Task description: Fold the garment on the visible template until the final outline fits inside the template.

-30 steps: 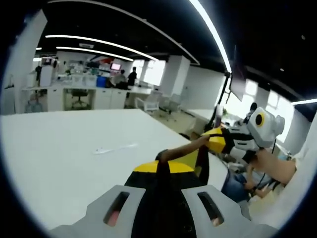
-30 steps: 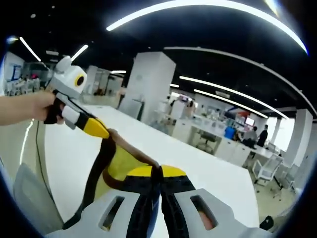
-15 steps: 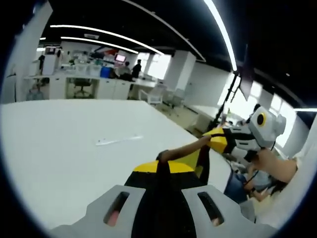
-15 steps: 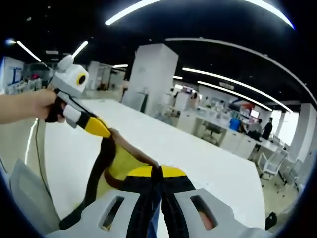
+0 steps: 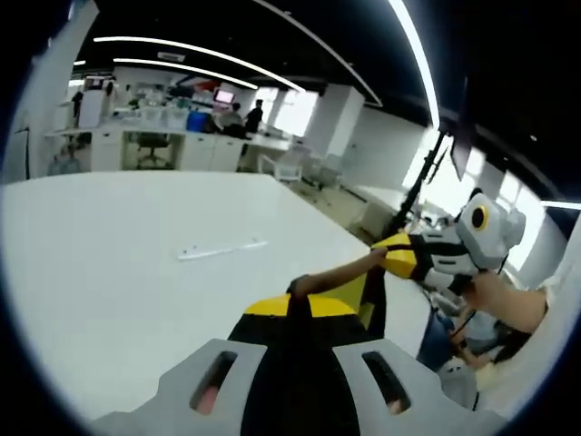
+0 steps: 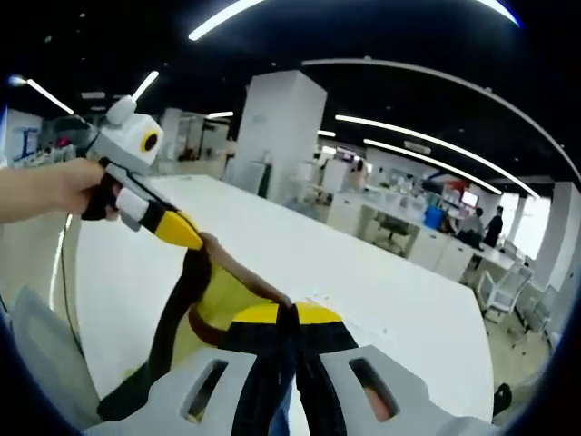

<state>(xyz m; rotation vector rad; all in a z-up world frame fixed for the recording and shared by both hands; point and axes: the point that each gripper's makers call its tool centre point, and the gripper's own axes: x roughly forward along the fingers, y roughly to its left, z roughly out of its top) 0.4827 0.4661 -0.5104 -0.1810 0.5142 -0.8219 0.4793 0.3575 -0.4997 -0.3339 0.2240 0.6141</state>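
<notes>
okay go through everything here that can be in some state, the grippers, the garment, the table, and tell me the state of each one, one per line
left gripper: shut on the garment
right gripper: shut on the garment
garment: held up off the table, its edge stretched between both grippers, the rest hanging
white table: a thin white strip lies on it

Garment [image 5: 359, 277] between both hand-held grippers, above the table [image 5: 109, 272].

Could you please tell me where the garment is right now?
The garment hangs above the white table, stretched between the left gripper and the right gripper, each shut on an edge.
</notes>
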